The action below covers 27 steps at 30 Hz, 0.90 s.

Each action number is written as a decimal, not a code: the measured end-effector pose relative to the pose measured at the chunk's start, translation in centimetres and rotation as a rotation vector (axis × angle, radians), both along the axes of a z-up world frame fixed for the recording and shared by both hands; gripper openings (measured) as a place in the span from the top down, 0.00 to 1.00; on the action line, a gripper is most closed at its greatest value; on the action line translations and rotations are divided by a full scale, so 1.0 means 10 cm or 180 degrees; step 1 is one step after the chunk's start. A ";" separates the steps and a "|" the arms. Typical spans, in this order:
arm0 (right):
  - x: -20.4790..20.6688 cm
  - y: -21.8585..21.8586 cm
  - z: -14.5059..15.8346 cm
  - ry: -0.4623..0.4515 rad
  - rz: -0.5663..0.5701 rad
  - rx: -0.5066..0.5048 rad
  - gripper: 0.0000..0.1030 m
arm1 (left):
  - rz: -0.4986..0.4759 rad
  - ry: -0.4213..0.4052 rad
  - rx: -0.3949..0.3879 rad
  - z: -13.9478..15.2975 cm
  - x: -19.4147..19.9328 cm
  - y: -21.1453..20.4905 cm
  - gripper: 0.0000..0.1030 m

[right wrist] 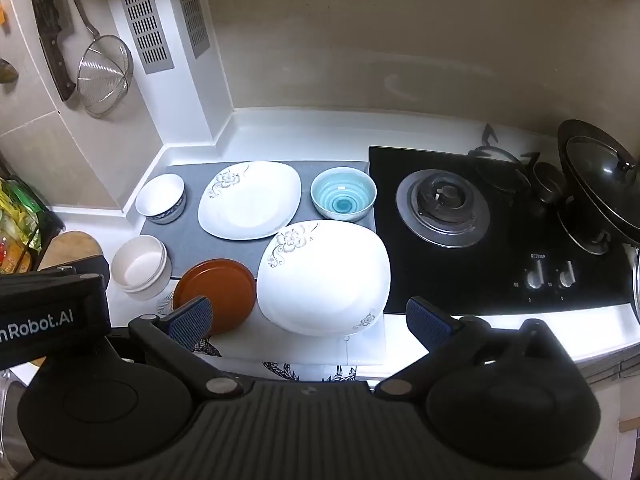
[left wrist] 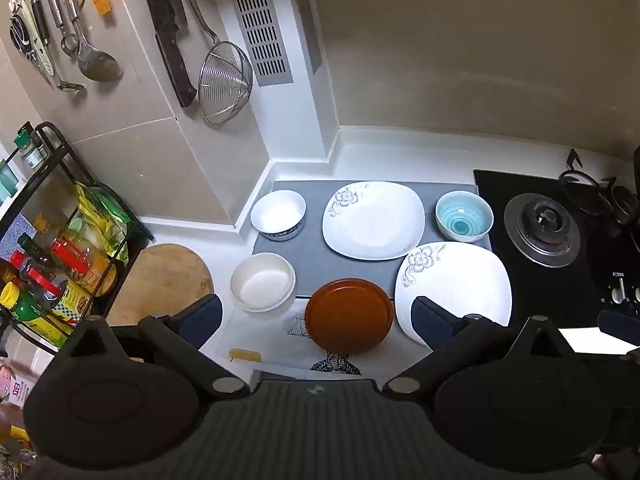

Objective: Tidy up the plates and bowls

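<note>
On the grey mat [left wrist: 312, 264] sit a white bowl with a blue base [left wrist: 279, 214], a white floral square plate [left wrist: 373, 220] and a blue swirl bowl [left wrist: 464, 216]. In front are a cream bowl [left wrist: 263, 282], a brown round plate [left wrist: 349, 315] and a second floral plate [left wrist: 454, 288]. My left gripper [left wrist: 316, 320] is open, above the brown plate. My right gripper [right wrist: 308, 320] is open, above the near floral plate [right wrist: 324, 276] and beside the brown plate [right wrist: 216, 294]. Both are empty.
A gas hob [right wrist: 444, 208] with knobs [right wrist: 536, 276] lies to the right, a wok lid [right wrist: 600, 176] at far right. A spice rack [left wrist: 52, 264] and a round wooden board [left wrist: 160, 280] stand at left. Utensils, a strainer [left wrist: 226, 84] and a knife hang on the wall.
</note>
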State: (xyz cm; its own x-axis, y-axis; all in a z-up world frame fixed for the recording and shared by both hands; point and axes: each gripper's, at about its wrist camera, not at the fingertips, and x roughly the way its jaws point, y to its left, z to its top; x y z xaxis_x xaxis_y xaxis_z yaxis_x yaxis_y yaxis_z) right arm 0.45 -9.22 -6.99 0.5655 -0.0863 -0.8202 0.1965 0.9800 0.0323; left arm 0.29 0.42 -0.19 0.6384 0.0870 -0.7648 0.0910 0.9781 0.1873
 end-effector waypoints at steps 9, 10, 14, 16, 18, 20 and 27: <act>-0.17 -0.34 0.03 0.0012 -0.0063 0.0041 0.00 | -0.0028 -0.0002 0.0082 -0.04 0.00 -0.12 0.02; -0.17 -0.34 0.03 0.0020 -0.0070 0.0041 0.00 | -0.0041 0.0009 0.0090 -0.05 0.00 -0.13 0.02; -0.21 -0.32 0.01 0.0038 -0.0080 0.0004 0.00 | -0.0068 0.0047 0.0081 -0.08 -0.02 -0.12 0.02; -0.23 -0.31 0.00 0.0041 -0.0092 -0.0002 0.00 | -0.0071 0.0048 0.0081 -0.08 -0.04 -0.11 0.02; -0.25 -0.31 0.00 0.0051 -0.0105 0.0001 0.00 | -0.0073 0.0048 0.0094 -0.09 -0.06 -0.12 0.02; -0.27 -0.32 -0.02 0.0069 -0.0124 0.0003 0.00 | -0.0068 0.0061 0.0106 -0.10 -0.07 -0.12 0.01; -0.37 -0.33 -0.04 0.0061 -0.0200 0.0014 0.00 | -0.0082 0.0031 0.0157 -0.13 -0.15 -0.17 0.00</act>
State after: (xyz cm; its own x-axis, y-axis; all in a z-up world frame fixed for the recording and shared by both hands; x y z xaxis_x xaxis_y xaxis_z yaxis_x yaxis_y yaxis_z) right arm -3.29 -12.48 -7.39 0.5433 -0.1177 -0.8312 0.2584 0.9655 0.0321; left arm -1.25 -1.26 -1.46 0.6333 0.1085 -0.7663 0.1181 0.9650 0.2342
